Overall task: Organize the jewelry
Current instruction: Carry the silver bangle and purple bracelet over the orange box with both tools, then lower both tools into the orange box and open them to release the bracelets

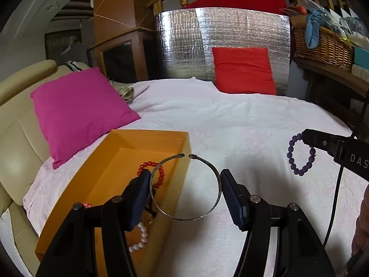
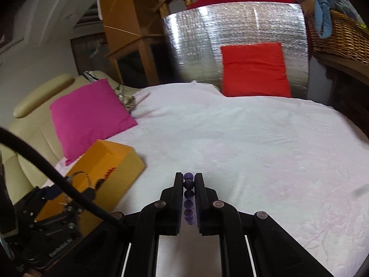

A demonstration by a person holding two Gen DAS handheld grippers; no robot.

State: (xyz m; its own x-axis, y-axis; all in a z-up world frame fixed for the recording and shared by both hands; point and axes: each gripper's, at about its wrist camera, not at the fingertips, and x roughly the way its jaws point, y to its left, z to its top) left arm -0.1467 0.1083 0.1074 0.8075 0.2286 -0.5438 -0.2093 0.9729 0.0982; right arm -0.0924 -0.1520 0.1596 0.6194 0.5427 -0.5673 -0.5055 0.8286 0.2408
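Observation:
My left gripper (image 1: 185,182) is shut on a thin silver open bangle (image 1: 208,165), its pads pressing the ring's two sides. It hangs over the right wall of an open orange box (image 1: 115,159). Inside the box lie a red bead bracelet (image 1: 147,165) and a white bead bracelet (image 1: 141,237). My right gripper (image 2: 187,181) is shut on a purple bead bracelet (image 2: 188,185), lifted off the white cloth. In the left wrist view that purple bracelet (image 1: 293,157) dangles from the right gripper (image 1: 307,137) at the far right. The orange box (image 2: 108,161) sits left of it.
A white cloth (image 1: 230,120) covers the bed-like surface. A pink cushion (image 1: 78,110) leans on a cream sofa at the left, a red cushion (image 1: 244,71) stands against a silver foil panel behind. A wicker basket (image 1: 322,46) sits on a shelf at the right.

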